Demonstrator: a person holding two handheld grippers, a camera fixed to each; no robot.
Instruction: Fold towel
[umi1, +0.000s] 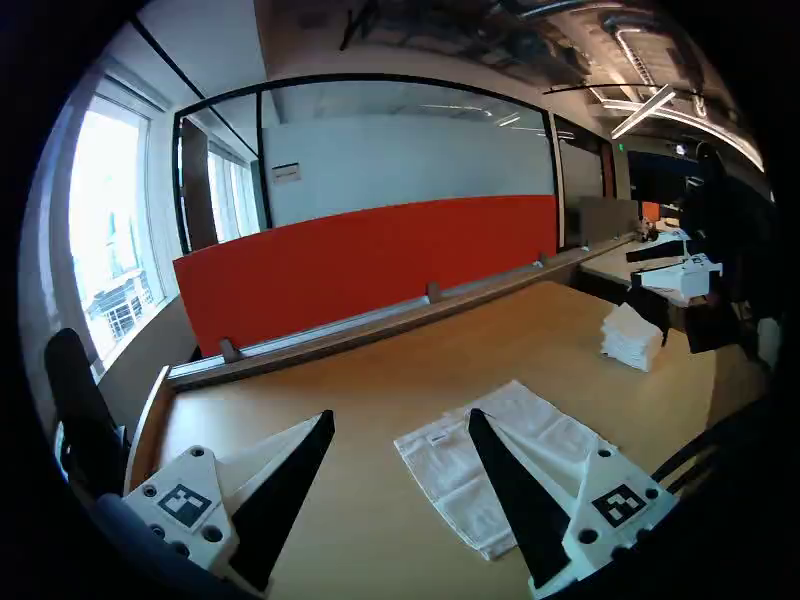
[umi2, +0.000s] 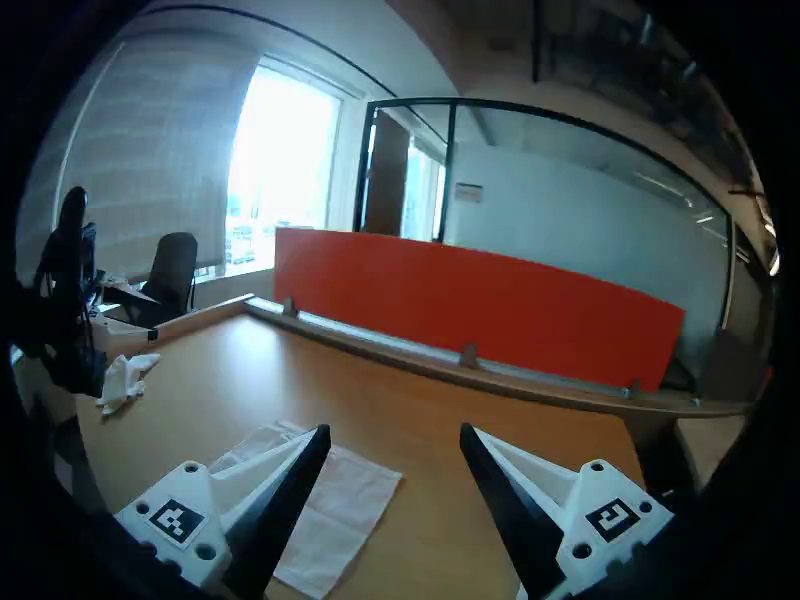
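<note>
Jaws spread wide, empty, left gripper (umi1: 400, 415) and right gripper (umi2: 393, 430) angled down over white towel (umi1: 440, 470)

The light wooden worktop (umi1: 450, 360) carries a flat white cloth towel (umi1: 440, 470) and, well apart, a stack of folded white towels (umi1: 632, 338).

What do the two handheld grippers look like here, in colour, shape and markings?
The left gripper and the right gripper look alike. Each has two white plastic fingers that taper to points, and every finger has a black inner pad. Each finger also carries a square black-and-white tag with small dark holes around it.
</note>
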